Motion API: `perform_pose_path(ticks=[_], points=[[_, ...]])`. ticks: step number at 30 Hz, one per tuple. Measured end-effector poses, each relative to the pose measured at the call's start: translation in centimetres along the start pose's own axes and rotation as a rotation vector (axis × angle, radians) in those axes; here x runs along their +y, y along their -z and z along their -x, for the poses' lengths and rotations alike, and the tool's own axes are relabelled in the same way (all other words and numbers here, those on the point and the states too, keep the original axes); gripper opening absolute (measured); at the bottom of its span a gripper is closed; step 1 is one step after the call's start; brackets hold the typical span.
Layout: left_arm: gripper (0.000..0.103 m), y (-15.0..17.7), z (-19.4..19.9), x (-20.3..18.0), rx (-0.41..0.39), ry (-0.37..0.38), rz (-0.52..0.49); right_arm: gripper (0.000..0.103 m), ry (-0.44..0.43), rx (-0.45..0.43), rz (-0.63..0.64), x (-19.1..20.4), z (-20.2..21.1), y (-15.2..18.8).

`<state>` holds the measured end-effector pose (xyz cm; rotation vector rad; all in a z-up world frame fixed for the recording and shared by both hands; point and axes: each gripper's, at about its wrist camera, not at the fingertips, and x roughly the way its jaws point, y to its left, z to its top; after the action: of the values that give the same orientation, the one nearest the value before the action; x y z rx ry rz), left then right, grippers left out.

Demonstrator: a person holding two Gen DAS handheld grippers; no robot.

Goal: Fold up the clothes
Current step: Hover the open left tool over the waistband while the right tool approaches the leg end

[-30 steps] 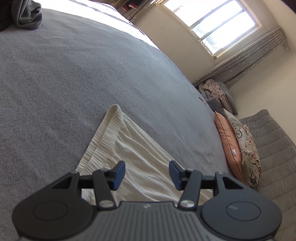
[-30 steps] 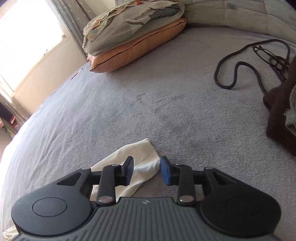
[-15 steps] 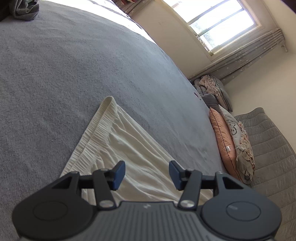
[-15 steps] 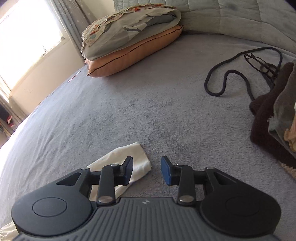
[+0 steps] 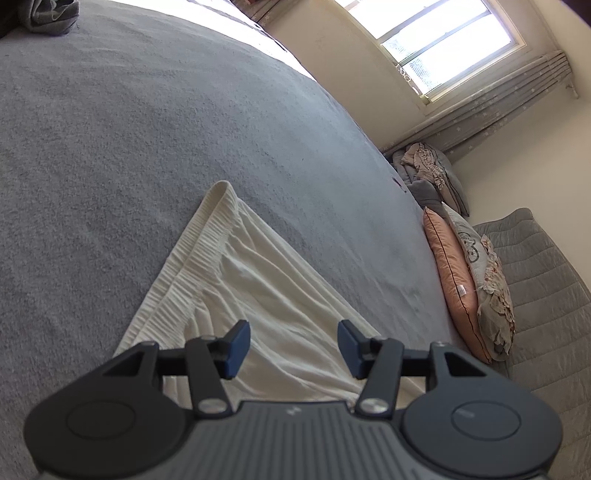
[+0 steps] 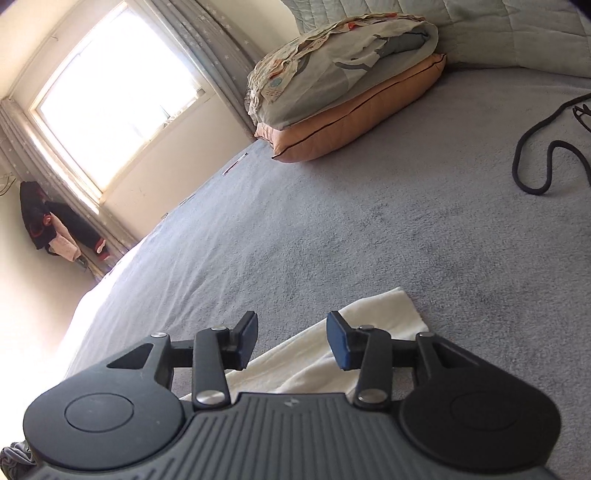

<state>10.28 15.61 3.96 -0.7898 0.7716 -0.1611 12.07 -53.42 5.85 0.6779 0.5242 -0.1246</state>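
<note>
- left gripper (image 5: 293,349): jaws apart, nothing between the blue pads (image 5: 236,349); it hangs above the cream garment (image 5: 258,291), not touching it.
- right gripper (image 6: 291,341): jaws apart and have just been opening wider; nothing clamped. Bare bedspread and a strip of the same cream cloth (image 6: 332,354) show through the gap (cloth lies below, pads clear of it).
- cream garment, left wrist view: spread flat on the grey bedspread (image 5: 147,140), with soft creases running along its length. Its ribbed band (image 5: 192,258) runs along the left edge up to a rounded corner at the far end; the near end goes out of sight under the gripper body.
- right wrist view: only a narrow end of the garment is visible, its squared corner (image 6: 402,306) lying just past the right-hand pad; the rest disappears under the gripper.
- farther out on the bed: orange pillow (image 6: 362,118) with a patterned grey one (image 6: 332,62) stacked on top of it, both at the quilted grey headboard (image 6: 498,33).
- black cord (image 6: 535,162) looped on the bedspread at right, well apart from the garment.
- dark grey bundle of cloth (image 5: 51,14) at the top-left corner of the left wrist view, far from the garment.
- bright window (image 6: 114,110) with grey curtains (image 6: 207,48) beside the bed; dark clothes (image 6: 55,229) hang in the room corner (detail too small to tell).
</note>
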Motion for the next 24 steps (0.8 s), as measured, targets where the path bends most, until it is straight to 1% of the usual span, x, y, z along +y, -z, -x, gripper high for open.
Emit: perform_pose_path(ticks=[2,3,5,8,12,17,20,24], points=[[0.054,-0.1,0.1,0.1,-0.003,0.002,0.004,0.045,0.103,0.0,-0.001,-0.5,0.1,-0.1],[0.054,-0.1,0.2,0.2,-0.005,0.002,0.005,0.045,0.131,0.003,-0.021,-1.3,0.3,-0.1],[0.054,-0.1,0.2,0.2,-0.006,0.003,0.007,0.042,0.139,0.006,-0.068,-3.1,0.6,0.0],[0.054,0.0,0.0,0.0,0.0,0.007,0.002,0.023,0.142,0.017,-0.102,-5.2,1.1,0.8],[0.054,0.2,-0.1,0.0,0.006,0.006,-0.004,0.023,0.133,0.018,-0.122,-6.3,1.0,1.6],[0.054,0.1,-0.2,0.3,0.007,0.0,0.008,0.023,0.142,0.017,-0.066,-4.4,-0.2,1.4],[0.054,0.0,-0.1,0.4,0.008,-0.001,0.012,0.023,0.13,0.018,-0.021,-3.0,-0.9,1.3],[0.054,-0.1,0.0,0.5,0.007,0.002,0.02,0.023,0.102,-0.031,-0.019,-1.7,-0.5,1.5]])
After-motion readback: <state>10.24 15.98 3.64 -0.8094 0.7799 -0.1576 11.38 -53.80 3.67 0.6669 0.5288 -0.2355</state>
